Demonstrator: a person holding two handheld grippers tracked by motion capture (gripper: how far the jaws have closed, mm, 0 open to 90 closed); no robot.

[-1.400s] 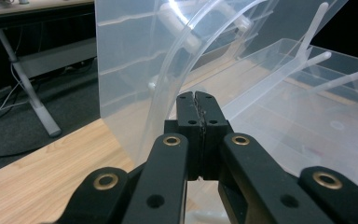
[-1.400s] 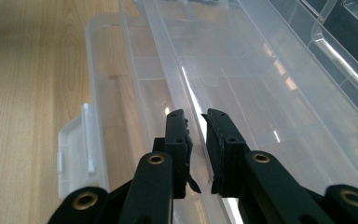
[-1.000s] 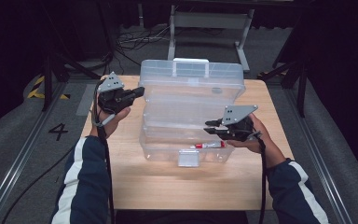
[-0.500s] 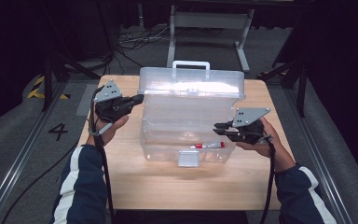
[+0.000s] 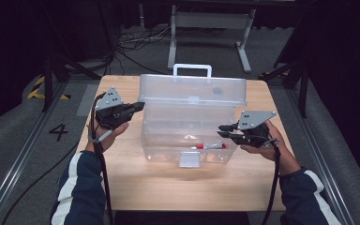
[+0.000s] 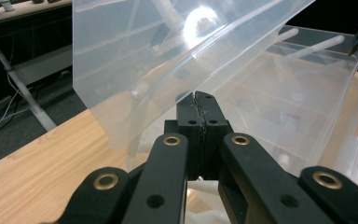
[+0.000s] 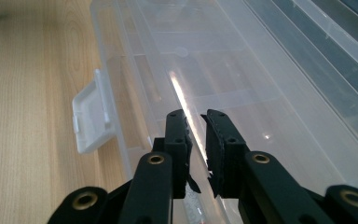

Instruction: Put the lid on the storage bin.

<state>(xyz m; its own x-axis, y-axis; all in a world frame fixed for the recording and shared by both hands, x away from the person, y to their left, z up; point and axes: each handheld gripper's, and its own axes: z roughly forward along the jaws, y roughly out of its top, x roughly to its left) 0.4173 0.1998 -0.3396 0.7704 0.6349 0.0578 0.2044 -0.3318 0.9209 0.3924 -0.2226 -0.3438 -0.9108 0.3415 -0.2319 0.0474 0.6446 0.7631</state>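
Clear box (image 5: pixel 190 133) sits mid-table (image 5: pixel 122 187), lid (image 5: pixel 192 90) swung up at 12 o'clock with its handle (image 5: pixel 192 68) on top, white latch (image 5: pixel 189 159) hanging at 6. A red-capped marker (image 5: pixel 209 146) lies in the front tray, toward 4 o'clock.

L gripper (image 5: pixel 138 106) is at the box's 9 o'clock, tips at the lid's left end; jaws pressed together, nothing between them. In the left gripper view the tips (image 6: pixel 200 99) sit just under the tilted lid edge (image 6: pixel 186 60); touching or not, can't tell.

R gripper (image 5: pixel 222 131) is at 3 o'clock, tips over the box's right rim. Jaws stand a narrow slit apart, having just been closing a bit, and the right gripper view shows nothing pinched between them (image 7: pixel 196 119); the tray is below.

Step, as I read it: both tools stationed at the 2 ends of the open box, likely about to work the lid or trays.

Next move calls for: L to get firm contact on the lid, R to steady the base or reach the marker; go slow, thin plastic flexes.
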